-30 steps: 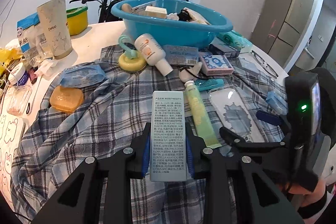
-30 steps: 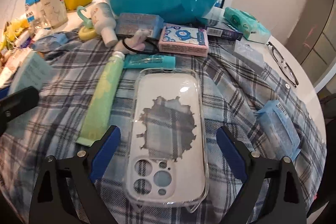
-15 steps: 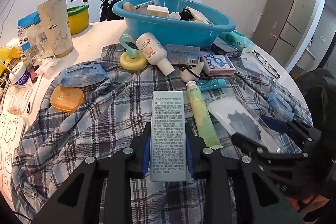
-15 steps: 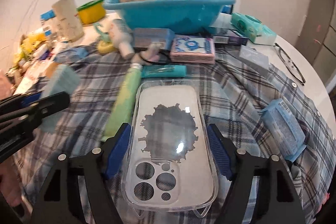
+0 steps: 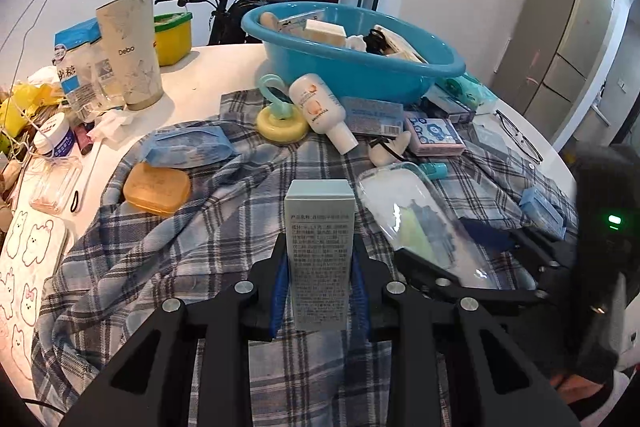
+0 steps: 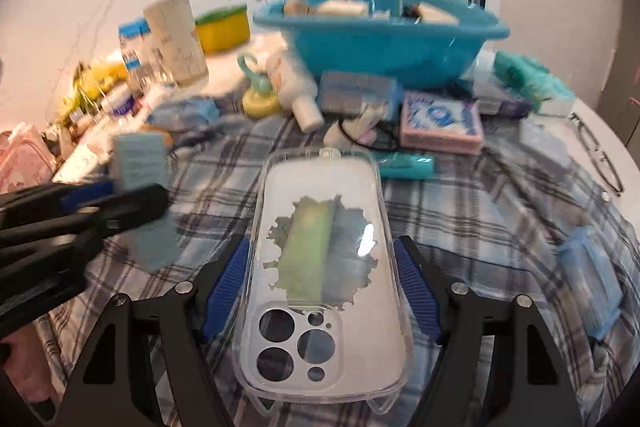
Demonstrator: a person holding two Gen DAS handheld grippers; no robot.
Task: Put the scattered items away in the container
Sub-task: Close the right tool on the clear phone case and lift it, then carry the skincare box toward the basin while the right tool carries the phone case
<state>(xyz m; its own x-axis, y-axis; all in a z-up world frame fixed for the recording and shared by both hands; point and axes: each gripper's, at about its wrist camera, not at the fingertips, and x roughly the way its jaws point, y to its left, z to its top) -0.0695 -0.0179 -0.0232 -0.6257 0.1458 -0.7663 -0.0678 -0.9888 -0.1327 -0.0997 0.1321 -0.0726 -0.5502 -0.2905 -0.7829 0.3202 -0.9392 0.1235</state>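
- Left gripper (image 5: 319, 283): clamped on a pale box (image 5: 320, 259), held upright above the plaid cloth (image 5: 168, 259), print facing the camera.
- Right gripper (image 6: 320, 283): pads pressed on the long edges of a clear phone case (image 6: 326, 279), camera cutouts nearest the wrist; case looks raised off the cloth, green tube (image 6: 308, 243) showing through it.
- Basin (image 5: 360, 67): at the far side of the table, rim well above the cloth, already part full of items.
- Step in hand, as judged: carrying both picks to the basin.
- Best done by lifting high enough to clear the white bottle (image 5: 320, 111), grey box (image 5: 372, 115) and pink box (image 5: 434, 137) lying just in front of the basin wall.
- Worth keeping the two grippers apart on the way; in the right view the left one sits close at the left edge, so one after the other over the rim seems safer.
- Case is thin and flexible: light squeeze only, kept level, or likely to bow and pop out.
- Release low inside the basin, over a bare patch, not on the rim.
- Still to collect after that: tube, teal stick (image 6: 404, 165), wipes pack (image 5: 188, 147), orange case (image 5: 156, 187), blue packet (image 6: 592, 283).
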